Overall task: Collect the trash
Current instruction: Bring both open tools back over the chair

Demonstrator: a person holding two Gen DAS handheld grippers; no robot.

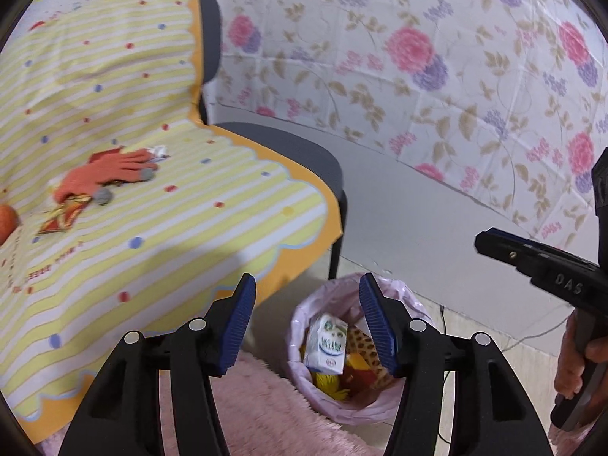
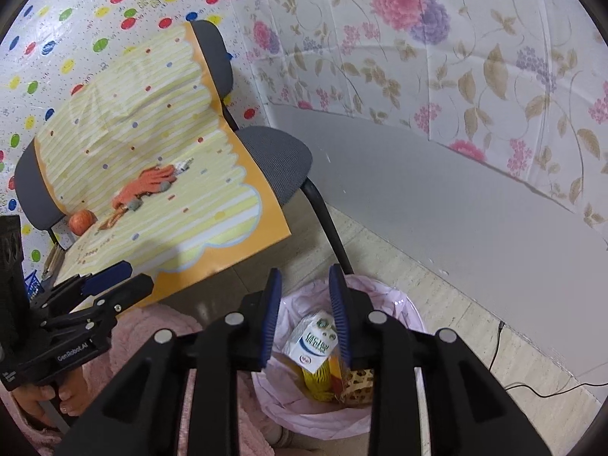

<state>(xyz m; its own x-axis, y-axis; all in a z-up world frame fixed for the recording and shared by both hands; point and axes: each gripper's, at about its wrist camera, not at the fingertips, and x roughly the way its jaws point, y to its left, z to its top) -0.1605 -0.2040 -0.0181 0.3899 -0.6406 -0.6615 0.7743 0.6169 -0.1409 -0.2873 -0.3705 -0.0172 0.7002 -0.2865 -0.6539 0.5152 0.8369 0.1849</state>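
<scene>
Hovering left gripper (image 1: 307,323), carton (image 1: 326,344) in bin (image 1: 304,311)

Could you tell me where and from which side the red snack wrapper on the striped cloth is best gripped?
Probably at the free end of the flat red snack wrapper, coming from above on the near side: its far end is tucked under the orange knitted glove, and it lies flat on the yellow striped cloth.

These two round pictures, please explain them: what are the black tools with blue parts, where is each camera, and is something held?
A person holds one hand-held grasping tool in each hand; no robot arm is present. Each picture comes from a camera on one tool, looking along its fingers. The left tool and right tool are both open and hold nothing. Below them a lined trash bin contains a milk carton and wrappers. On the covered chair lie an orange glove and a red wrapper.
</scene>
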